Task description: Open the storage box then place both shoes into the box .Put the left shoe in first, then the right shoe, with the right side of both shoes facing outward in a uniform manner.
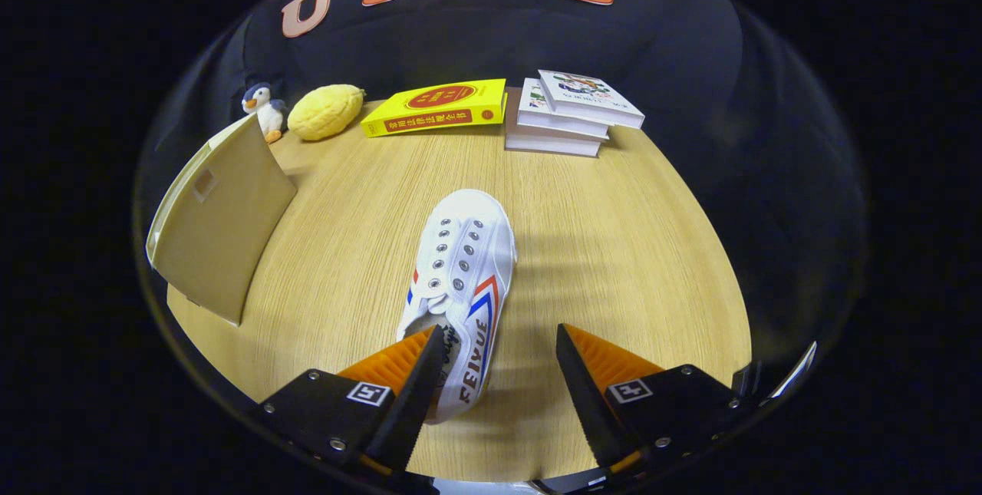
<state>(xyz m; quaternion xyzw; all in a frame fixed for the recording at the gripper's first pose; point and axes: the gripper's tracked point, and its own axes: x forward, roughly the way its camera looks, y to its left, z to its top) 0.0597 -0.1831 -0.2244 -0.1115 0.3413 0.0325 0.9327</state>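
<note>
A white canvas shoe (461,276) with red and blue stripes lies on the wooden table (614,249), toe pointing away from me. Its heel end reaches between my fingers, close against the left finger (418,372), with a wide gap to the right finger (579,380). My gripper (499,341) is open and hangs just above the shoe's heel, neither finger pressing on it. The beige storage box (219,222) stands to the left of the shoe, its flat panel tilted toward me.
Along the table's far edge sit a small penguin plush (262,107), a yellow lemon-shaped plush (326,111), a yellow book (437,107) and a stack of white books (568,115). Bare tabletop stretches to the right of the shoe.
</note>
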